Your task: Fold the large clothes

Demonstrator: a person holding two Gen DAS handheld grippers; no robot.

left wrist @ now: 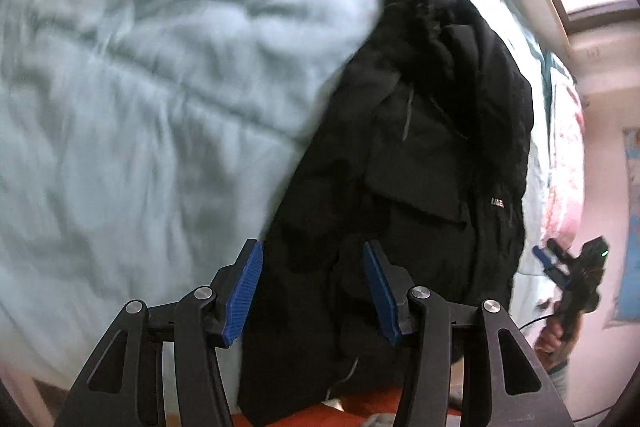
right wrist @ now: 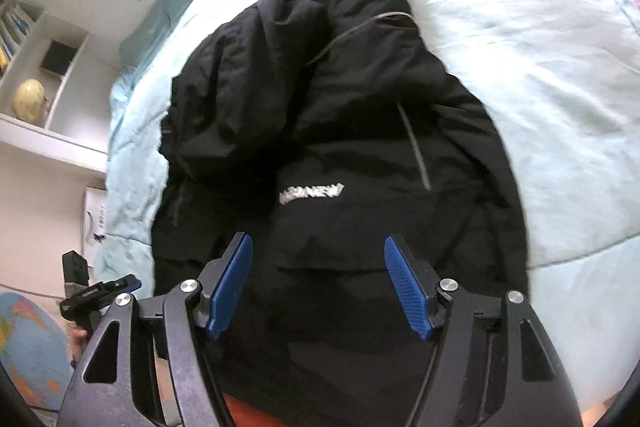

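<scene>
A large black padded jacket (right wrist: 340,155) with a white chest logo lies on a pale blue quilted bed (right wrist: 540,87), its hood toward the far side. It also shows in the left wrist view (left wrist: 420,155), bunched in folds. My left gripper (left wrist: 312,287) is open and empty, held above the jacket's near left edge. My right gripper (right wrist: 318,283) is open and empty, held above the jacket's lower front. The right gripper also shows in the left wrist view (left wrist: 560,267), and the left gripper in the right wrist view (right wrist: 100,295).
The quilt (left wrist: 140,107) spreads wide to the left of the jacket. White shelves with a globe-like ball (right wrist: 28,99) stand at the left, under a window. A world map globe (right wrist: 28,339) is at the lower left. Orange cloth (right wrist: 248,411) lies at the near edge.
</scene>
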